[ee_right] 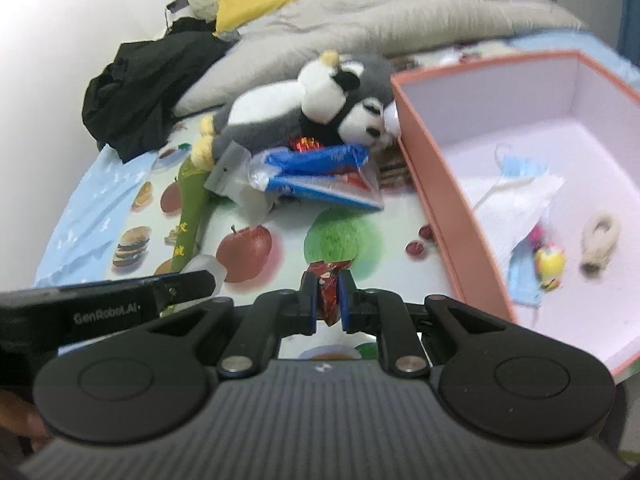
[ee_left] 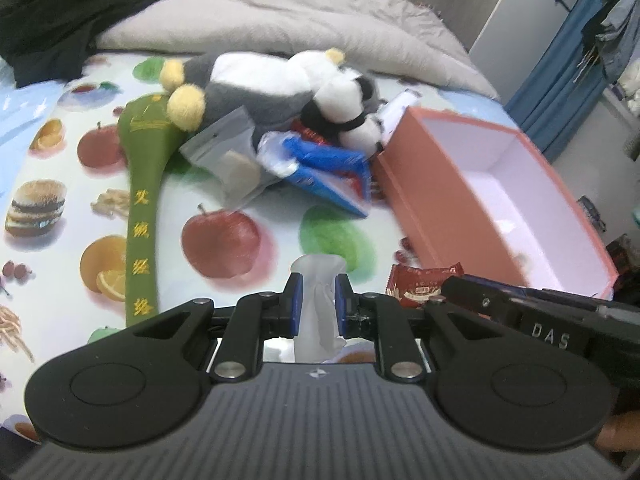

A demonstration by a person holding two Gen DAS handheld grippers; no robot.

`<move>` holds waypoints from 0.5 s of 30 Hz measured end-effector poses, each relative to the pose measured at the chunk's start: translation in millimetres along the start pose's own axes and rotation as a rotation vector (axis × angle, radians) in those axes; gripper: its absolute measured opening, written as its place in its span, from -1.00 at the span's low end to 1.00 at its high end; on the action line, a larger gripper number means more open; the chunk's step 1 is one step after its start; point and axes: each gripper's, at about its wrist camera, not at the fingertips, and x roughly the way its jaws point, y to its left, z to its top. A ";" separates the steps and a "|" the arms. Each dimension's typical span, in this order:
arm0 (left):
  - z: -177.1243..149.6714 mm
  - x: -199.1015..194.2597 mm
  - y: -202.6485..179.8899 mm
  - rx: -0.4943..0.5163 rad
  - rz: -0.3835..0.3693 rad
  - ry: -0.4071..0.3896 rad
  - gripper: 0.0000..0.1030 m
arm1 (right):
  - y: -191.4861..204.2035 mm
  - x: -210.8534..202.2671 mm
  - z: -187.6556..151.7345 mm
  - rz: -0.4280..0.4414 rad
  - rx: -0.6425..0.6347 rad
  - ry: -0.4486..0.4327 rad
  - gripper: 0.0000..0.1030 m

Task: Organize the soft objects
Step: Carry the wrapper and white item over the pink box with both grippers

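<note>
My left gripper (ee_left: 317,284) is shut on a white crumpled tissue (ee_left: 318,304) above the fruit-print sheet. My right gripper (ee_right: 328,282) is shut on a red snack packet (ee_right: 329,286); the packet also shows in the left wrist view (ee_left: 420,286). A pink open box (ee_left: 460,216) lies to the right; in the right wrist view (ee_right: 440,208) it holds a blue face mask (ee_right: 520,168), white tissue (ee_right: 516,204), a yellow toy (ee_right: 550,266) and a beige ring (ee_right: 600,238). A grey and white plush (ee_left: 260,84) lies behind a pile of packets.
A green padded mallet (ee_left: 140,200), a clear zip bag (ee_left: 228,148) and blue packets (ee_left: 324,164) lie on the sheet. A grey duvet (ee_left: 280,20) and black clothing (ee_left: 60,12) lie at the back. Blue curtains (ee_left: 560,60) hang at the right.
</note>
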 end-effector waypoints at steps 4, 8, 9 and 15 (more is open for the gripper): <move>10.0 -16.4 -16.1 0.027 -0.019 -0.039 -0.61 | 0.5 -24.5 7.7 -0.009 -0.017 -0.048 -0.72; 22.7 -28.3 -34.0 0.055 -0.052 -0.069 -0.61 | -2.3 -44.9 17.0 -0.025 -0.023 -0.099 -0.72; 25.6 -31.0 -39.0 0.064 -0.057 -0.077 -0.61 | -2.9 -50.1 19.7 -0.031 -0.023 -0.115 -0.72; 45.9 -45.9 -69.5 0.081 -0.101 -0.127 -0.61 | -11.3 -81.4 34.8 -0.062 -0.021 -0.202 -0.71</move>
